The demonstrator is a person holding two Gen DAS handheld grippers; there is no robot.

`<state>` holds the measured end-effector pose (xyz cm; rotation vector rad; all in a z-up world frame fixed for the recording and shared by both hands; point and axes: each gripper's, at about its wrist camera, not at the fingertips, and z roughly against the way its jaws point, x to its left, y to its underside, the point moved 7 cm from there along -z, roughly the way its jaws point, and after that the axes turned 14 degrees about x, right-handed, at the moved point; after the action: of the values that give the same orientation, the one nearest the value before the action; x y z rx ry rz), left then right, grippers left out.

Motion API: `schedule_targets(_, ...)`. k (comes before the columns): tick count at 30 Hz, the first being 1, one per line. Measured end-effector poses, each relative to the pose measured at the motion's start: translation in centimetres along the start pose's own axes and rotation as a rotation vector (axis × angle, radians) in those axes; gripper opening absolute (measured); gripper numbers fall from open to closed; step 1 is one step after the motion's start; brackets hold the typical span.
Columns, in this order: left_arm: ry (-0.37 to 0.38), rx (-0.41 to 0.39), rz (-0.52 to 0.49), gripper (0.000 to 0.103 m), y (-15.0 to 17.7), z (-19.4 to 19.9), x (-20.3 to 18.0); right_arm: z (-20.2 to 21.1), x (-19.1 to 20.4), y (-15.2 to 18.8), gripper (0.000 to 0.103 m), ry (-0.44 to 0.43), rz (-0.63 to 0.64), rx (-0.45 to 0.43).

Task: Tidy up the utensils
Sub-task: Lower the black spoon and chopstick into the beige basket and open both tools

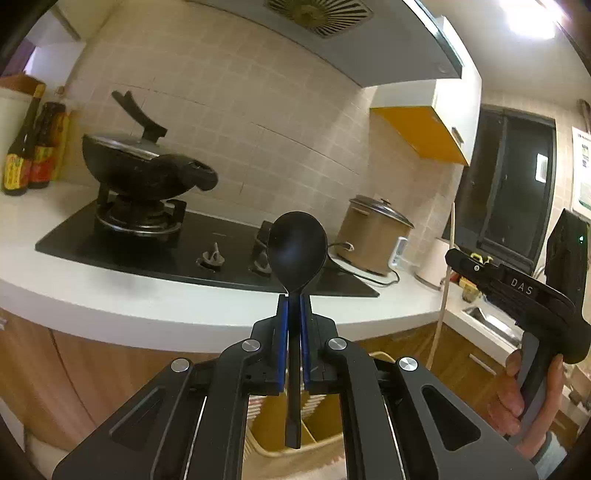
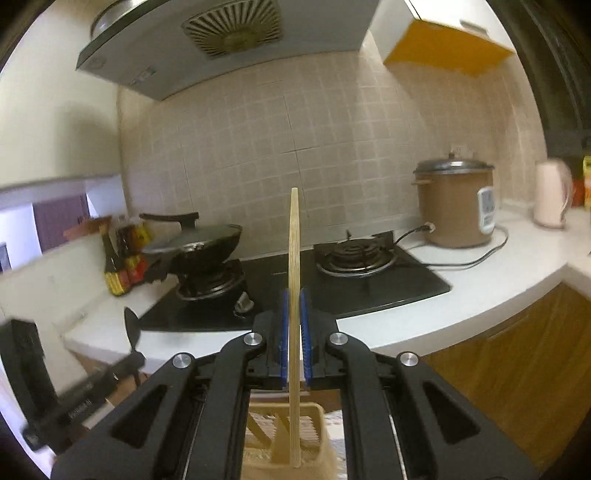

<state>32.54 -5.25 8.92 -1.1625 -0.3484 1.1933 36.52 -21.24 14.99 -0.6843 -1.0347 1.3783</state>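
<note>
While I'm clenching the black spoon (image 1: 296,247) left | wooden stick (image 2: 294,258) right | holder (image 2: 291,424) at 6 o'clock | thin handles risking slipping.

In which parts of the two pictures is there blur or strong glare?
Left wrist view: the ceiling light at top right is blown out; the black spoon is sharp. Right wrist view: the other tool at lower left and the white kettle at the right edge are smeared; the wooden stick is sharp.
</note>
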Motion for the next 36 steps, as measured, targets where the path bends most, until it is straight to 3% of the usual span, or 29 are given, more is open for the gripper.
schedule_targets(5, -0.053, 0.004, -0.024, 0.004, 0.8, -1.7, 0.8, -2.5, -0.1, 1.5, 0.004, 0.094, 0.038, -0.006)
schedule_targets(10, -0.081, 0.004, -0.009, 0.004, 1.6, -2.8, 1.5, -4.9, -0.4, 3.9, 0.004, 0.102, 0.045, 0.040)
schedule_targets(15, -0.111, 0.054, -0.020, 0.004, 2.8, -3.4, 2.0, -4.8, -0.2, 5.6, 0.004, 0.139, 0.058, 0.038)
schedule_targets(20, -0.118, 0.082, -0.015, 0.008, 3.8, -2.2, 2.4, -3.9, -0.4, 7.4, 0.005, 0.108, 0.030, 0.103)
schedule_targets(22, -0.091, 0.103, -0.013, 0.014, 4.1, -1.4, 2.2, -2.7, -0.5, 7.9, 0.010, 0.083, 0.014, 0.120)
schedule_targets(23, -0.077, 0.112, -0.011, 0.027, 4.2, -0.9, 2.1, -2.0, -0.7, 8.0, 0.021, 0.081, 0.001, 0.117)
schedule_targets(24, -0.065, 0.120, -0.010, 0.032, 4.4, -0.3, 1.9, -1.1, -0.9, 8.2, 0.042, 0.080, -0.013, 0.109)
schedule_targets(26, -0.061, 0.118, -0.016, 0.036, 4.6, 1.0, 1.7, 0.8, -1.2, 8.3, 0.067, 0.090, -0.031, 0.087)
schedule_targets(29, -0.038, 0.155, -0.002, 0.039, 4.8, 2.7, 1.5, 3.4, -1.2, 8.3, 0.067, 0.080, -0.038, 0.086)
schedule_targets(32, -0.033, 0.206, 0.036, 0.040, 5.2, 4.8, 1.8, 6.3, -1.7, 8.3, 0.067, 0.122, -0.047, 0.086)
schedule_targets(36, -0.029, 0.290, 0.088, 0.044, 6.1, 6.8, 1.9, 9.4, -1.9, 8.4, 0.067, 0.185, -0.014, 0.147)
